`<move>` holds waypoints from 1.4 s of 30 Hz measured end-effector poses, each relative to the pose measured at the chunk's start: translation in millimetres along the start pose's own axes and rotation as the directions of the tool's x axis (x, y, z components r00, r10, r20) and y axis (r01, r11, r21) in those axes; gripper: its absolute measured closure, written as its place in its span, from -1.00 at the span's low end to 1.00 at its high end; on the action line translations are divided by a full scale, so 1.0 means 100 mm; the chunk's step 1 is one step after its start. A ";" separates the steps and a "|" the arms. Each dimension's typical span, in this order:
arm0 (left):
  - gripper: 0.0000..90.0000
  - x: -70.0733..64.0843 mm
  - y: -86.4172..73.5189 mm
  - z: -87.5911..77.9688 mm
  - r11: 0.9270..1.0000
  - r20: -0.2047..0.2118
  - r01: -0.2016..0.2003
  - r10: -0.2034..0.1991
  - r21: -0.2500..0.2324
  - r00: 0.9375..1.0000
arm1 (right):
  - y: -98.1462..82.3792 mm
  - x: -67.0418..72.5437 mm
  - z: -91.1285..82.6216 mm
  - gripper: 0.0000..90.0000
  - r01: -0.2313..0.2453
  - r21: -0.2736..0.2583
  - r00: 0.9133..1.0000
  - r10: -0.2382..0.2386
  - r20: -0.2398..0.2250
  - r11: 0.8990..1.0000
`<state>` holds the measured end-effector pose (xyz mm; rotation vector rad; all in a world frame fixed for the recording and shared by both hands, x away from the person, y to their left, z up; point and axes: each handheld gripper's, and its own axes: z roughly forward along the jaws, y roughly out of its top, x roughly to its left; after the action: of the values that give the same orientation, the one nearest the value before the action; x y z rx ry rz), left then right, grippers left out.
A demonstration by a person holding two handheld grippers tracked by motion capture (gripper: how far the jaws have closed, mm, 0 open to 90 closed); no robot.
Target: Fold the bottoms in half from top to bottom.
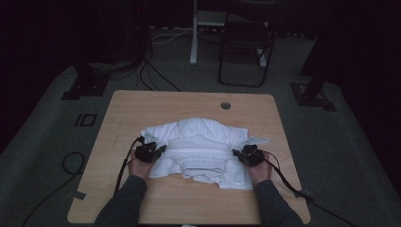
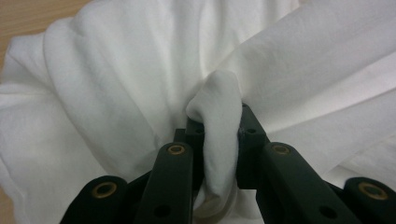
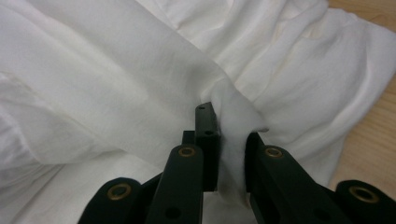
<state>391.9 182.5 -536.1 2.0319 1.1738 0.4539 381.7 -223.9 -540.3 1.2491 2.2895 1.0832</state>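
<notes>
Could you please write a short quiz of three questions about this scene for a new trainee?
1. True or false: the left hand-held gripper is closed on a fold of the white garment.
2. What does the right hand-held gripper hold? A) a cable B) white cloth C) nothing
3. Fill in: the garment lies on a ____ table.

Key
1. True; a bunched fold sits pinched between its jaws.
2. B.
3. Wooden.
</notes>
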 end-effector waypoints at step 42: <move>0.13 -0.11 0.38 -1.00 0.972 0.166 0.063 -0.025 -0.226 0.986 | 0.13 0.20 -1.13 0.07 -0.013 -0.346 0.999 0.027 0.034 0.938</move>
<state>347.2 203.0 -440.9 1.8030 1.0159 0.3766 311.9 -256.0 -454.1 1.1403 1.9506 1.3837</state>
